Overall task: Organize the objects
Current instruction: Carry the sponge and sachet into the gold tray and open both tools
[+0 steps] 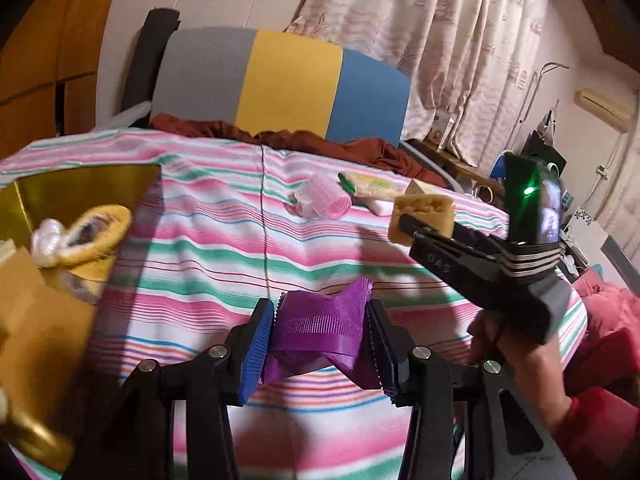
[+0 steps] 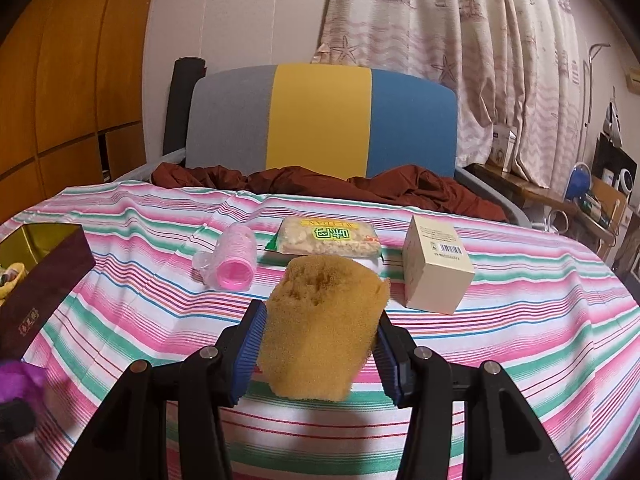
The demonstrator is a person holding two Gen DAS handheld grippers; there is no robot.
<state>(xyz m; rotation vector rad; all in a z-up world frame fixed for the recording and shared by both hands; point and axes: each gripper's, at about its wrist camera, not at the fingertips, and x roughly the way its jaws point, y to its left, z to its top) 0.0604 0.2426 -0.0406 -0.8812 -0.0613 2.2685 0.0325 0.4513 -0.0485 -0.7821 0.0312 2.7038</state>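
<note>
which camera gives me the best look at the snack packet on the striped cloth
The right wrist view: the snack packet lies near centre, its label showing, only its near edge behind the sponge. In the left wrist view it is small, far and blurred.

The left gripper (image 1: 322, 338) pinches a purple wrapper (image 1: 320, 320) above the striped cloth (image 1: 200, 248). At two o'clock, the right gripper (image 1: 420, 224) clamps a yellow sponge (image 1: 424, 210). A gold-lined box (image 1: 80, 188) sits at nine o'clock, a pink hair roller (image 1: 324, 198) at twelve.

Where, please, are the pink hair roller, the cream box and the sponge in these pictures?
pink hair roller (image 2: 234, 260): right wrist view, on its ribbed side.
cream box (image 2: 434, 270): right wrist view, on its front face.
sponge (image 2: 320, 320): right wrist view, on its broad face between the fingers.
</note>
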